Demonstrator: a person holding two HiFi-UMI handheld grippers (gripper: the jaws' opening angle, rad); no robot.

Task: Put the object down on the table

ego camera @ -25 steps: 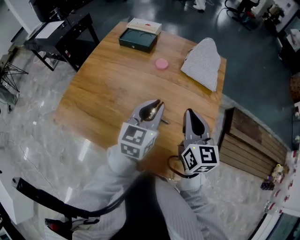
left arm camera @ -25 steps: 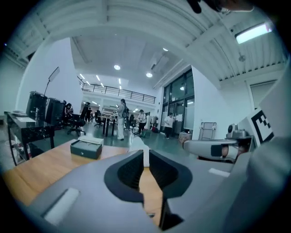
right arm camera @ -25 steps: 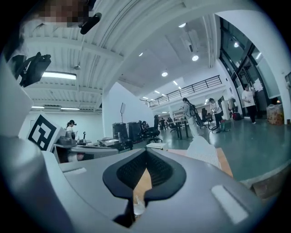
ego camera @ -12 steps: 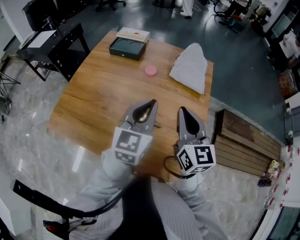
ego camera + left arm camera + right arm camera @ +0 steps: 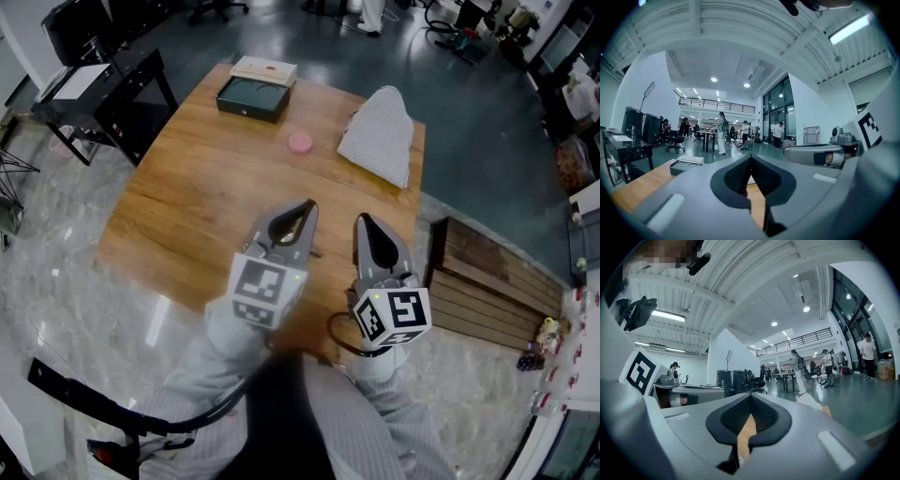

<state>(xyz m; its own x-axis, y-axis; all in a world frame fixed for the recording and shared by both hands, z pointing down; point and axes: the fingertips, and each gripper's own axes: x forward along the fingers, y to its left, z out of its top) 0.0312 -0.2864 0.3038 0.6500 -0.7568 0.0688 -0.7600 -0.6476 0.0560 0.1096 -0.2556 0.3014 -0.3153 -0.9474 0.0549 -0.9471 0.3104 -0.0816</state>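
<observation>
Our left claw [image 5: 307, 208] has its jaws pressed together with nothing between them, and the right claw [image 5: 362, 221] beside it is likewise closed and empty. Both hang above the worktop [image 5: 202, 187] close to its near edge, toward the near right corner, tips pointing at the far edge. A small dark sliver [image 5: 316, 251] lies on the wood just beside the left claw; we cannot tell what it is, nor which thing the task means.

Ahead of the claws, the middle and left of the worktop are bare wood up to the left edge. Off the right edge a slatted wooden bench [image 5: 487, 281] stands on the floor.

Farther on, a pink disc [image 5: 300, 142] sits alone, short of the far edge. A white mesh pouch [image 5: 380, 136] fills the far right corner, reaching the right edge. A dark green box [image 5: 251, 97] sits near the far left corner.

A second ago the left claw's jaws stood slightly apart and something shiny showed between them; that spot now looks dull.
</observation>
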